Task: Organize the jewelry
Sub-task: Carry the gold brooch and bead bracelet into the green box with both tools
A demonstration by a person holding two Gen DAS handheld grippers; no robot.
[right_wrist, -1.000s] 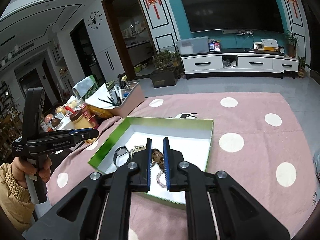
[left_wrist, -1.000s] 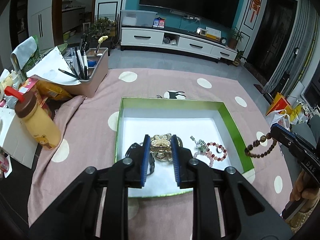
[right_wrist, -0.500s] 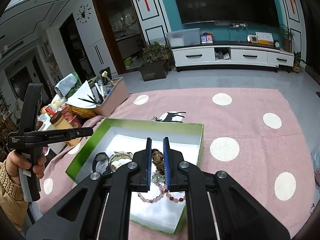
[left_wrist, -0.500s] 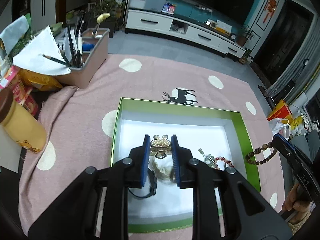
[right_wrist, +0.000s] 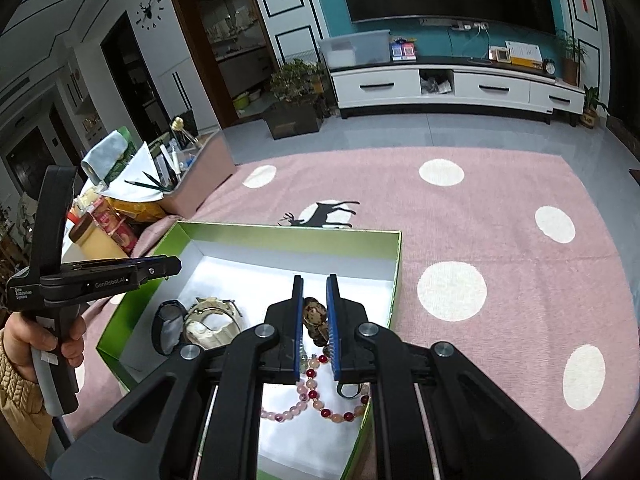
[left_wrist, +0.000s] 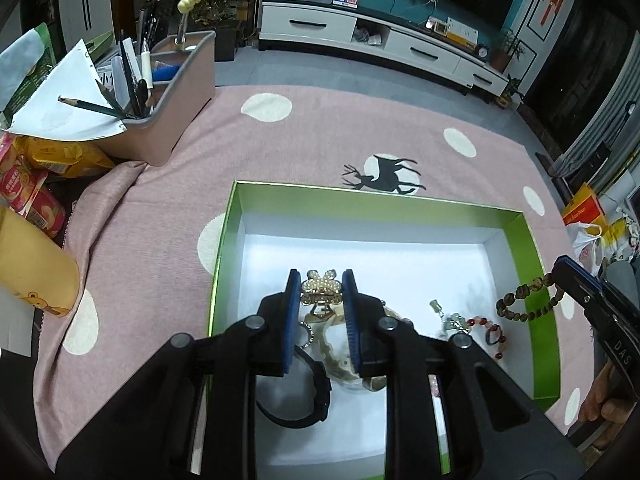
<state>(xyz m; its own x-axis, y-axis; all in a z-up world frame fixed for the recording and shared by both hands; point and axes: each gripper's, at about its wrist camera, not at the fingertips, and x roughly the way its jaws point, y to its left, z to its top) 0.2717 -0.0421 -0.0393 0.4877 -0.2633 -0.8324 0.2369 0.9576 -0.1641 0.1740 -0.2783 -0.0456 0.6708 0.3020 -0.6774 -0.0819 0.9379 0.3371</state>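
A green box (left_wrist: 532, 240) with a white floor lies on the pink spotted cloth. My left gripper (left_wrist: 320, 280) is shut on a gold pearl hair clip (left_wrist: 321, 291), held over the box's near left part. My right gripper (right_wrist: 314, 308) is shut on a brown bead bracelet (right_wrist: 314, 318), which hangs over the box's right edge as a loop (left_wrist: 528, 300) in the left wrist view. In the box lie a black watch (left_wrist: 304, 396), a cream watch (right_wrist: 212, 322) and a pink-and-red bead bracelet (right_wrist: 320, 404).
A grey organiser (left_wrist: 168, 92) with pens stands at the far left on the cloth. Snack packets (left_wrist: 60, 156) and a yellow bottle (left_wrist: 32, 264) crowd the left edge. A hand (right_wrist: 36, 344) grips the left tool. Beyond the cloth is a white TV cabinet (right_wrist: 452, 88).
Both grippers have moved forward and down over the green box, each keeping its jewellery. The box now looks larger and nearer in both views.
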